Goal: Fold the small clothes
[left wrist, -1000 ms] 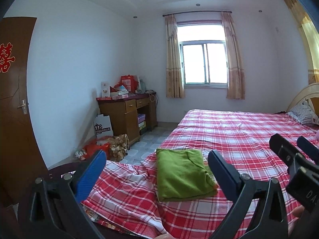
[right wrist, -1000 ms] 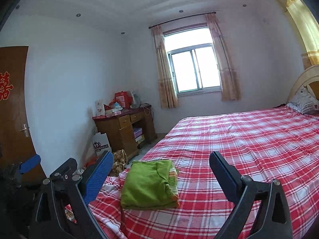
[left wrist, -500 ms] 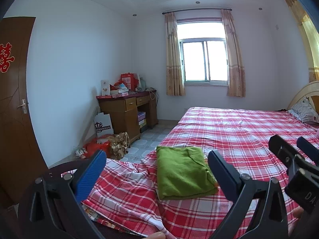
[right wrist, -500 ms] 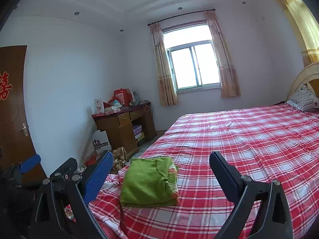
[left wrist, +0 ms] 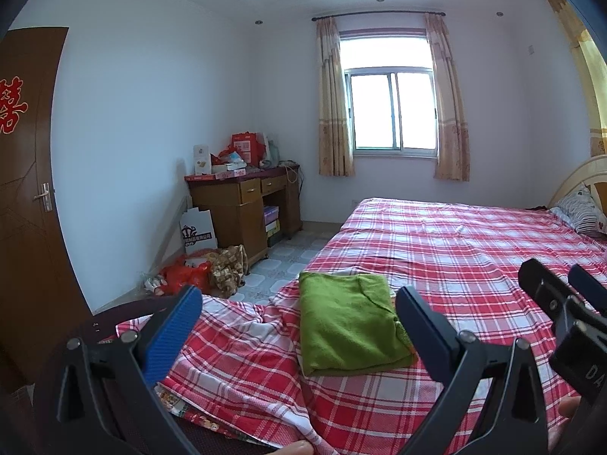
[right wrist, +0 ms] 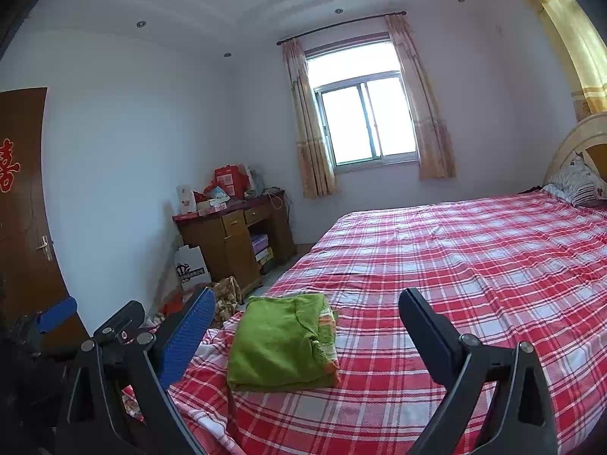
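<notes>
A folded green garment lies flat near the foot corner of the bed with the red plaid sheet. It also shows in the right wrist view, with an orange striped edge at its right side. My left gripper is open and empty, held above and short of the garment. My right gripper is open and empty, also short of it. The right gripper shows at the right edge of the left wrist view.
A wooden desk with boxes stands by the far wall, bags on the floor beside it. A brown door is at the left. A pillow lies at the headboard. The window is opposite.
Both grippers have tilted down slightly and drifted a little; the garment sits slightly higher in both views. The garment itself has not moved.
</notes>
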`<state>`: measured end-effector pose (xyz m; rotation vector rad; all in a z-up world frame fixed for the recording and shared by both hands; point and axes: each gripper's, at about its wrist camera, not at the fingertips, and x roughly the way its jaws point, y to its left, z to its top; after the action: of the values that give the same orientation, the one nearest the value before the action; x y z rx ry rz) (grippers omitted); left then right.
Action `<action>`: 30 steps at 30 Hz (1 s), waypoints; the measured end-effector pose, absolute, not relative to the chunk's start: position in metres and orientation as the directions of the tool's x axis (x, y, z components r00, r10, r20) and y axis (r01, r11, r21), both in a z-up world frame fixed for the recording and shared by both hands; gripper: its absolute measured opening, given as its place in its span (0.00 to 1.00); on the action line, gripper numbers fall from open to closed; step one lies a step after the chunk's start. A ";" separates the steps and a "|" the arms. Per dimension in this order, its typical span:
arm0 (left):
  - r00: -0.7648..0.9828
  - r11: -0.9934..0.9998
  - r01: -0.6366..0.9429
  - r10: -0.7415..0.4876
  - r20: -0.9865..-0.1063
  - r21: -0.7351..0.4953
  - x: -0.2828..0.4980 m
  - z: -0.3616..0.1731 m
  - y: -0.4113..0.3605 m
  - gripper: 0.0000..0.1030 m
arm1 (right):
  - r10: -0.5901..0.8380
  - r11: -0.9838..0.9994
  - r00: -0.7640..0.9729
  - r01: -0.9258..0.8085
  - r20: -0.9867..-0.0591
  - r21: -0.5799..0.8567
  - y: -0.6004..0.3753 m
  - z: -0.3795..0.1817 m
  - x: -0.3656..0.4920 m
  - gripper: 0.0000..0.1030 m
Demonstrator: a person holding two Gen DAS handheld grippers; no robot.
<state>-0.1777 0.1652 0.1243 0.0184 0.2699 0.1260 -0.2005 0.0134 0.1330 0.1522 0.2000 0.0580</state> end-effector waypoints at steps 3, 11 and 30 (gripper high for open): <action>0.956 0.992 -0.121 0.127 -0.266 0.037 -0.177 0.124 0.165 1.00 | 0.072 0.987 0.978 -0.040 -0.198 0.157 0.013 0.133 -0.199 0.95; 0.953 0.992 -0.122 0.127 -0.274 0.034 -0.177 0.124 0.167 1.00 | 0.068 0.986 0.978 -0.036 -0.199 0.160 0.010 0.133 -0.199 0.95; 0.951 0.993 -0.115 0.121 -0.286 0.037 -0.173 0.121 0.170 1.00 | 0.066 0.985 0.974 -0.029 -0.217 0.169 0.008 0.127 -0.193 0.95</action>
<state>-0.1725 0.1703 0.1207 0.0201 0.2917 0.1197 -0.1934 0.0078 0.1271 0.1659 0.2241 0.0485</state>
